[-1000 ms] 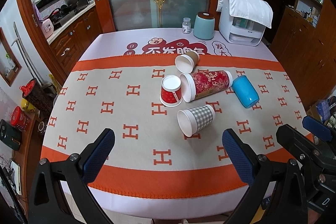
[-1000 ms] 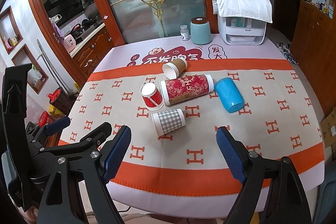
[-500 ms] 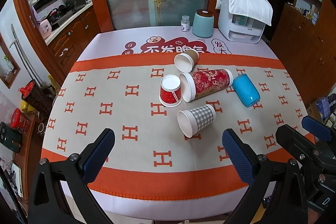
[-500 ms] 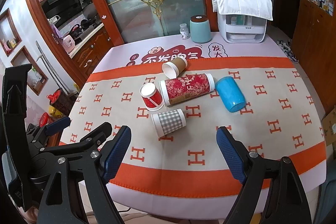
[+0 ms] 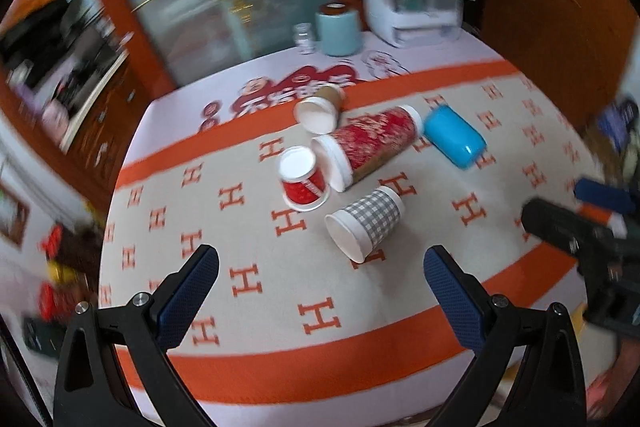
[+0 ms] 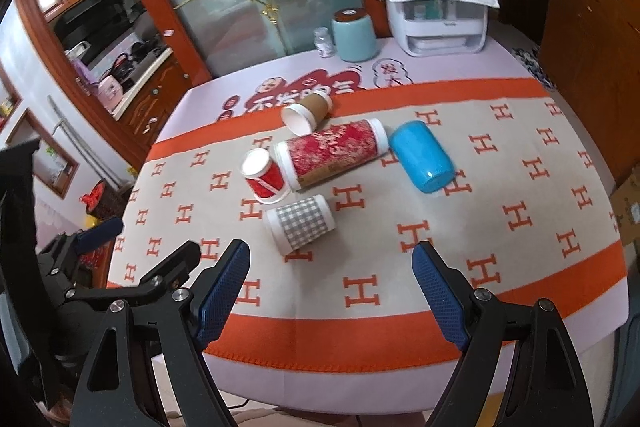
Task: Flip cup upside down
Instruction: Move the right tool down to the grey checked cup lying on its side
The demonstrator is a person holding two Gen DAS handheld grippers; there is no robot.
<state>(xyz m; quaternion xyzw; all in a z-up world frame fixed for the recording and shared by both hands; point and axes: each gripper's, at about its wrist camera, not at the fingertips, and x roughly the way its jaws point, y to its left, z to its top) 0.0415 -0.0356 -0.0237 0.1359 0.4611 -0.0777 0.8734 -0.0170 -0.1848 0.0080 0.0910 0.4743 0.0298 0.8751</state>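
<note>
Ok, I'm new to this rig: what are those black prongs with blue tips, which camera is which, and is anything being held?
No robot: a person holds a two-finger gripper in each hand, with a fisheye camera on each. The left gripper and right gripper are both open and empty, above the near edge of the table. On it: a grey checked paper cup, a tall red patterned cup, a brown paper cup and a blue cup, all on their sides, and a small red cup already upside down.
</note>
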